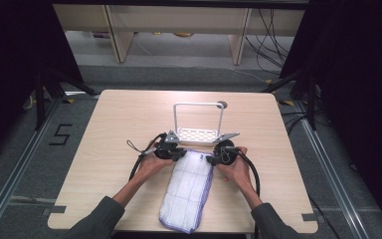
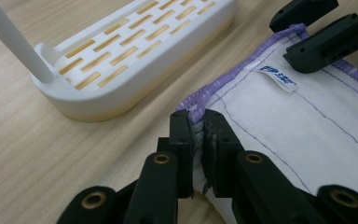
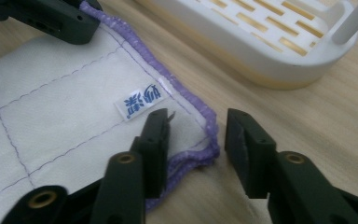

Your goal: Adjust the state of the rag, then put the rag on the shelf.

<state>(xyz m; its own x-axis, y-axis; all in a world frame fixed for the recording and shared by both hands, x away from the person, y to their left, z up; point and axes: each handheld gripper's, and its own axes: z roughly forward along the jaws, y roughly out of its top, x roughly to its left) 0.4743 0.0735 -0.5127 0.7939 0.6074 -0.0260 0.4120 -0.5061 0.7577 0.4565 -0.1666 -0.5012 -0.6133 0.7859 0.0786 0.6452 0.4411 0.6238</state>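
My left gripper (image 2: 198, 135) pinches the cloth (image 2: 307, 121) corner at lower centre; my right gripper (image 3: 196, 135), half-wide, straddles another corner; rack (image 2: 121, 60) upper left.

On the wooden table (image 1: 109, 129) there is one folded white cloth (image 1: 187, 191) with a purple edge; it carries one small label (image 3: 142, 101) with blue print; behind it stands one white slotted rack (image 1: 197, 134) with one arched handle (image 1: 199, 104); two grippers, the left gripper (image 1: 178, 153) and the right gripper (image 1: 214, 159), are at the cloth; two hands hold them.
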